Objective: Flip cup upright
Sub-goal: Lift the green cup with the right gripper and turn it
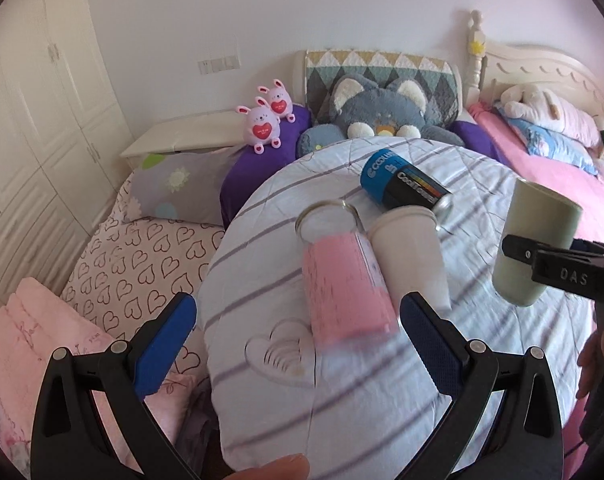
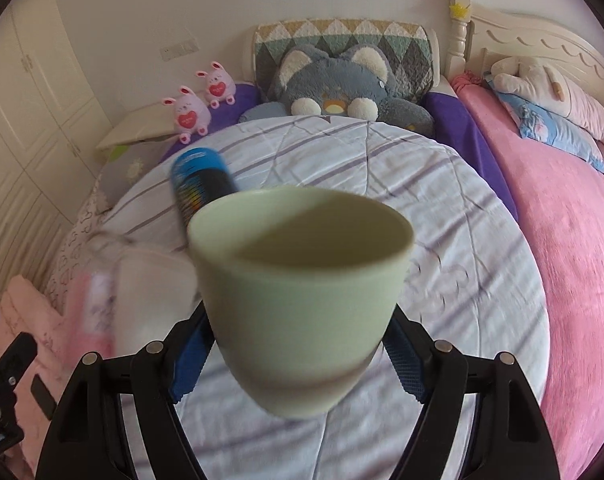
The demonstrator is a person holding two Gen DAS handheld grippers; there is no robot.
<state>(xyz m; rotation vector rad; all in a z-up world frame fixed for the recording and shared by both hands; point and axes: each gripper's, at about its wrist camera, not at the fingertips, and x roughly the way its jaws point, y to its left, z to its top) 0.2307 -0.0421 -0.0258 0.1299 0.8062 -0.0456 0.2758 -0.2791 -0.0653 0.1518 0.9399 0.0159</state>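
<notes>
Pale green, the cup [image 2: 302, 300] is being pinched low on its body between the blue-padded fingers [image 2: 191, 360] of the right gripper [image 2: 297, 364], and is being held clear above the striped quilt [image 2: 462, 240], mouth tilted up and away from those fingers. The left gripper [image 1: 297, 344] is being held with its fingers [image 1: 165, 344] spread wide, nothing being touched. Just ahead of them, a pink-sleeved glass [image 1: 342, 276] and a white cup [image 1: 412, 252] are lying side by side, with a blue can [image 1: 402, 184] lying beyond.
</notes>
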